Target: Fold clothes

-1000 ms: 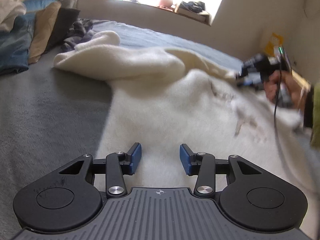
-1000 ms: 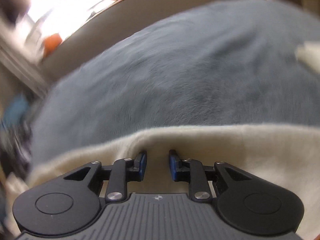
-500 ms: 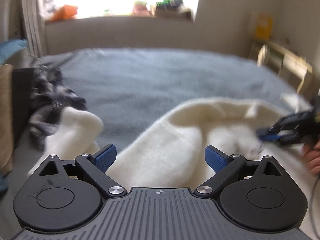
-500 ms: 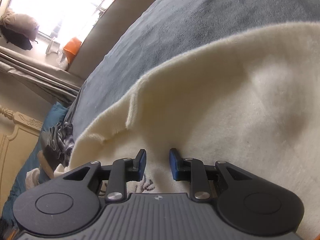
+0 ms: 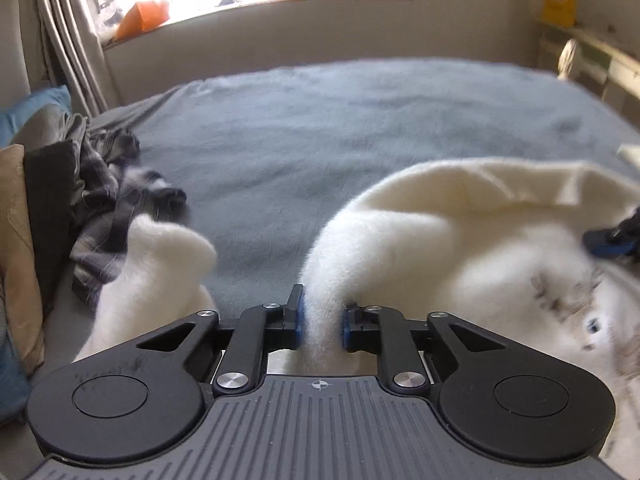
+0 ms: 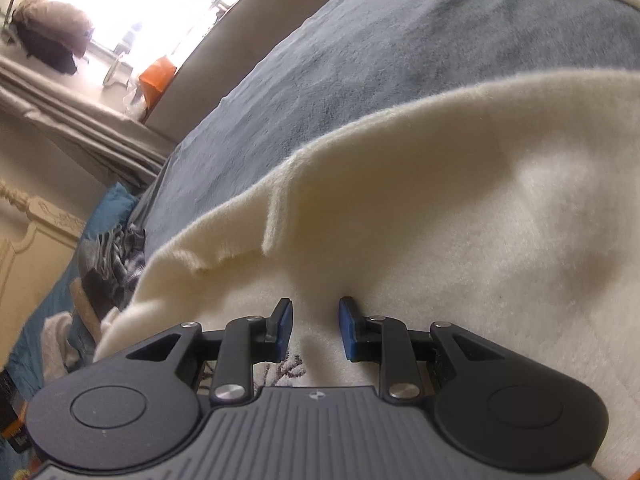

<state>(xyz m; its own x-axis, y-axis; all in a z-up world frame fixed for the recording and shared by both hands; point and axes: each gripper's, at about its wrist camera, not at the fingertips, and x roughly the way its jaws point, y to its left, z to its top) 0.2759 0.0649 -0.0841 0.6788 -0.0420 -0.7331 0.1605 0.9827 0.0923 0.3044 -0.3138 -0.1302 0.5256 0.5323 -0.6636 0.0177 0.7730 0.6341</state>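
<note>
Left wrist view: your left gripper (image 5: 320, 318) has just closed its blue pads on a raised ridge of the fluffy cream fleece garment (image 5: 460, 248) lying on the grey-blue bedspread (image 5: 340, 128)

Right wrist view: your right gripper (image 6: 314, 330) sits narrowly parted, fleece (image 6: 440, 200) bunched between its pads, apparently pinched

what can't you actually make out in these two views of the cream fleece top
- Left wrist view: the dark print on the cream fleece top is motion-blurred and unreadable.
- Left wrist view: the right tool is cut off by the frame edge, so its grip is unseen there.
- Right wrist view: the right tool's body hides the fabric beneath it; only a scrap of print shows.
- Both views: the garment's full outline runs off frame.
</note>
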